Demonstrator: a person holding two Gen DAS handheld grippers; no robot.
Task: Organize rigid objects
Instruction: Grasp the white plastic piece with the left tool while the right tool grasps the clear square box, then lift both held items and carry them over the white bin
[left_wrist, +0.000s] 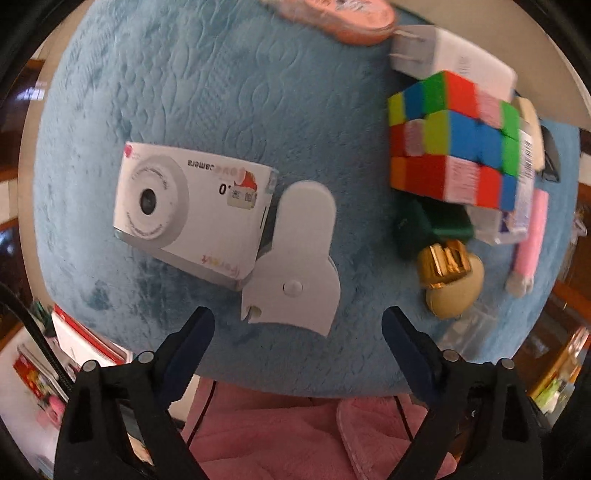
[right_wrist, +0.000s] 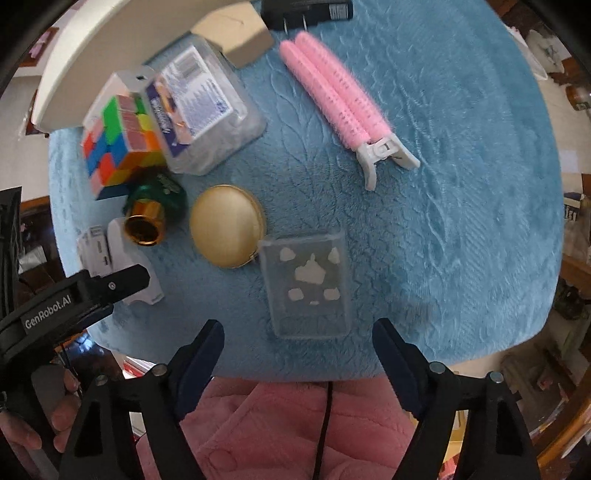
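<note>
- My left gripper (left_wrist: 298, 334) hangs with its jaws spread wide and nothing between them, at the near edge of the blue plush mat (left_wrist: 207, 85).
- Just beyond its tips lies a white plastic clip (left_wrist: 295, 266), flat on the mat; its left side touches the corner of a white toy camera (left_wrist: 192, 212), which lies to the left with the lens facing up at me.
- To the right in this view, a colour cube (left_wrist: 450, 140) is stacked over a dark green bottle with a gold cap (left_wrist: 443, 264); a white plug adapter (left_wrist: 443, 51) sits at the far side of the cube.
- My right gripper (right_wrist: 298, 343) is also wide apart and holds nothing, at the near edge of the same mat.
- Just past its tips rests a clear flat case (right_wrist: 306, 284) with white shapes inside; its far left corner touches a gold round compact (right_wrist: 227, 225).
- A pink hair-roller clip (right_wrist: 340, 99) lies farther off, well apart from the case, its white handle pointing nearer.
- Far left in the right view, a clear plastic box (right_wrist: 210, 110) leans against the cube.
</note>
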